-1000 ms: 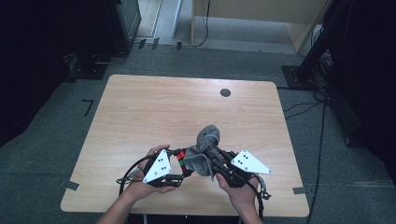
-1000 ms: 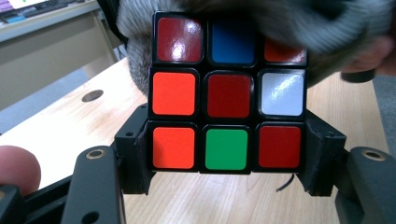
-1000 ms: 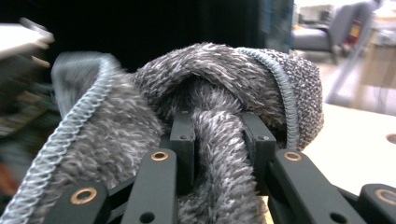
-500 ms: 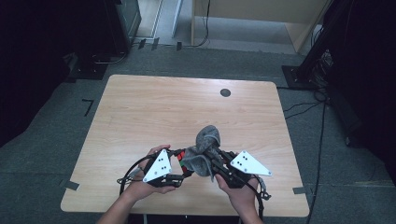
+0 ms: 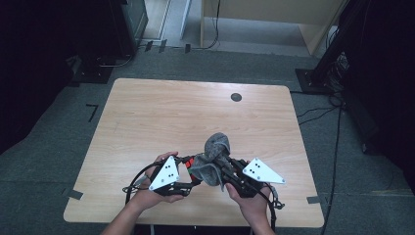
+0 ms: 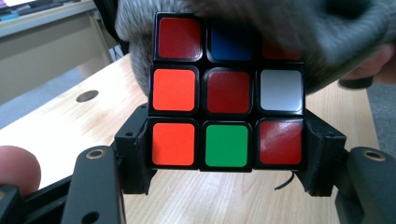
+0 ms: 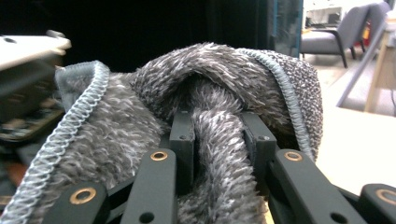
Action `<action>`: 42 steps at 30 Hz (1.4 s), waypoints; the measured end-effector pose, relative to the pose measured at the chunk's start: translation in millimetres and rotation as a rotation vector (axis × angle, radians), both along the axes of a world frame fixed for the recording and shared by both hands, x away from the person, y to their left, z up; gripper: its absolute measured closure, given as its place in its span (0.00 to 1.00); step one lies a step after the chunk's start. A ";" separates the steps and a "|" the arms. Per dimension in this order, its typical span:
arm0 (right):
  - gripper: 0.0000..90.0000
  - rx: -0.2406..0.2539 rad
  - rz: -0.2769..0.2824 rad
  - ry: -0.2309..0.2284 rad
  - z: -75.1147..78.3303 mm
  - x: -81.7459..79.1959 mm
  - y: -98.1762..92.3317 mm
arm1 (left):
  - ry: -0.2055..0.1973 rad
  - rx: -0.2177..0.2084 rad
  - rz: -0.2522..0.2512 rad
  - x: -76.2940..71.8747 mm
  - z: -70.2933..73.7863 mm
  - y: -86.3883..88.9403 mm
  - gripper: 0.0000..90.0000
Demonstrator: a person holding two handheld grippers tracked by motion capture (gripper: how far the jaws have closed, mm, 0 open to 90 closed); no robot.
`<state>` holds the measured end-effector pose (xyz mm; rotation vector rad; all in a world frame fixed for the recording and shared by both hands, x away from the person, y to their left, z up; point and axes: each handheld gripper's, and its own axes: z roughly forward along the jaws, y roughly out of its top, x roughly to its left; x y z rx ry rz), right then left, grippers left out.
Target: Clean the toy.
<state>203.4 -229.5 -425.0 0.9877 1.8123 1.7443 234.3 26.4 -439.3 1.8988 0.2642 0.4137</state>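
High view: near the table's (image 5: 147, 112) front edge, left gripper (image 5: 188, 169) clamps a cube (image 6: 226, 93) by its sides, just above the wood; right gripper (image 5: 222, 169) pinches a fold of grey cloth (image 5: 214, 156), which drapes over the cube's top and far side.

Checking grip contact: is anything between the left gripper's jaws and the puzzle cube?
Nothing. In the left gripper view the left gripper clamps the puzzle cube directly by its bottom row, while the grey cloth drapes its top.
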 end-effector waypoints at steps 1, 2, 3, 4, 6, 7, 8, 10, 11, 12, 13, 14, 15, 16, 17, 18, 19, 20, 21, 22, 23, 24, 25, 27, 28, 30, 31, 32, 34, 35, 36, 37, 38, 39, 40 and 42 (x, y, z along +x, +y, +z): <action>0.79 -0.007 -0.019 0.009 -3.3 2.3 -2.4 | -0.002 -0.004 0.002 0.2 0.4 1.5 0.38; 0.79 -0.033 -0.045 0.018 -6.3 4.6 -4.3 | -0.001 -0.012 0.003 0.8 0.8 2.9 0.38; 0.79 -0.057 -0.066 0.034 -9.1 6.9 -6.0 | 0.003 -0.022 0.005 1.7 1.4 4.4 0.38; 0.79 -0.067 -0.077 0.058 -11.6 9.3 -7.6 | 0.006 -0.029 0.007 2.7 2.0 5.7 0.38; 0.79 -0.054 -0.088 0.085 -13.9 11.5 -10.1 | 0.010 -0.033 0.009 4.2 1.7 6.7 0.38; 0.79 -0.048 -0.088 0.076 -12.8 10.8 -10.6 | 0.008 -0.025 0.010 4.5 1.0 6.7 0.38; 0.79 -0.035 -0.080 0.060 -10.1 9.2 -10.5 | 0.005 -0.014 0.014 4.3 -0.4 5.7 0.38; 0.79 0.006 -0.055 0.020 -1.7 3.6 -9.0 | 0.003 0.006 0.018 4.1 -2.8 3.0 0.38; 0.79 0.018 -0.041 -0.002 2.4 0.7 -7.2 | 0.005 0.007 0.013 3.8 -3.4 1.9 0.38; 0.79 0.015 -0.029 -0.024 5.2 -1.6 -5.0 | 0.008 0.001 0.007 3.0 -3.4 0.8 0.38; 0.79 0.004 -0.021 -0.037 6.4 -2.9 -2.9 | 0.009 -0.004 -0.001 2.4 -2.6 0.2 0.38; 0.78 -0.008 -0.014 -0.034 5.6 -3.4 -0.9 | 0.012 -0.016 -0.006 1.4 -1.5 0.0 0.38; 0.78 -0.021 -0.008 -0.026 3.0 -2.5 0.2 | 0.014 -0.021 -0.010 0.8 -0.1 0.3 0.39; 0.78 -0.022 -0.012 -0.026 -0.9 -0.8 0.4 | 0.009 -0.019 -0.006 0.6 0.5 0.5 0.38; 0.78 -0.012 -0.020 -0.016 -4.7 0.7 -0.9 | 0.008 -0.018 -0.003 0.6 0.6 1.2 0.38; 0.78 -0.020 -0.036 -0.004 -7.9 3.5 -2.4 | 0.011 -0.023 -0.003 1.3 0.8 2.7 0.38; 0.78 -0.052 -0.059 0.013 -10.9 6.1 -4.0 | 0.018 -0.037 -0.005 2.2 1.5 4.4 0.38; 0.78 -0.077 -0.078 0.029 -13.9 8.7 -5.4 | 0.025 -0.052 -0.005 3.0 2.5 5.8 0.38; 0.78 -0.079 -0.089 0.044 -16.3 10.6 -7.4 | 0.026 -0.061 -0.004 3.7 3.7 7.0 0.38; 0.78 -0.072 -0.098 0.057 -17.4 11.4 -9.4 | 0.027 -0.065 -0.004 4.3 4.3 7.8 0.38; 0.78 -0.064 -0.103 0.057 -16.8 11.6 -11.0 | 0.026 -0.063 -0.005 4.4 4.3 8.0 0.38; 0.78 -0.050 -0.107 0.049 -14.5 10.6 -11.9 | 0.020 -0.053 -0.003 4.0 3.4 7.4 0.38; 0.78 -0.035 -0.107 0.036 -11.3 8.8 -12.5 | 0.010 -0.032 0.002 3.5 1.9 5.9 0.39; 0.78 0.001 -0.091 0.009 -4.8 4.7 -11.3 | 0.005 -0.002 0.003 2.8 -1.7 2.2 0.38; 0.78 0.010 -0.081 -0.001 -2.2 2.4 -9.2 | 0.008 0.000 -0.001 2.5 -2.9 0.6 0.38; 0.78 -0.012 -0.056 -0.026 -0.4 0.0 -4.1 | 0.009 -0.003 -0.010 1.5 -2.7 -1.2 0.38; 0.78 -0.032 -0.047 -0.030 -1.5 -0.1 -1.8 | 0.012 -0.011 -0.013 1.1 -1.8 -1.1 0.38; 0.77 -0.047 -0.041 -0.029 -3.6 0.6 -0.2 | 0.013 -0.012 -0.010 1.2 -0.9 -0.5 0.38; 0.77 -0.043 -0.047 -0.018 -8.6 3.1 -1.2 | 0.013 -0.016 -0.005 1.8 0.1 1.9 0.38; 0.77 -0.054 -0.057 -0.003 -11.0 5.6 -2.6 | 0.017 -0.027 -0.003 2.4 0.7 3.4 0.38; 0.77 -0.070 -0.064 0.018 -14.1 9.0 -4.4 | 0.017 -0.034 0.000 3.2 1.7 4.9 0.38; 0.77 -0.084 -0.075 0.037 -17.8 12.1 -6.8 | 0.018 -0.040 0.003 3.9 2.6 6.2 0.38; 0.77 -0.095 -0.092 0.052 -21.4 14.4 -9.4 | 0.019 -0.050 0.004 4.7 3.2 7.2 0.38; 0.77 -0.098 -0.107 0.071 -24.2 15.8 -11.6 | 0.020 -0.052 0.003 5.2 3.4 7.7 0.38; 0.77 -0.087 -0.117 0.084 -25.2 16.7 -13.8 | 0.018 -0.043 0.006 5.5 3.0 7.6 0.39; 0.77 -0.043 -0.114 0.077 -21.3 15.5 -17.0 | 0.005 -0.006 0.016 5.3 0.0 5.0 0.39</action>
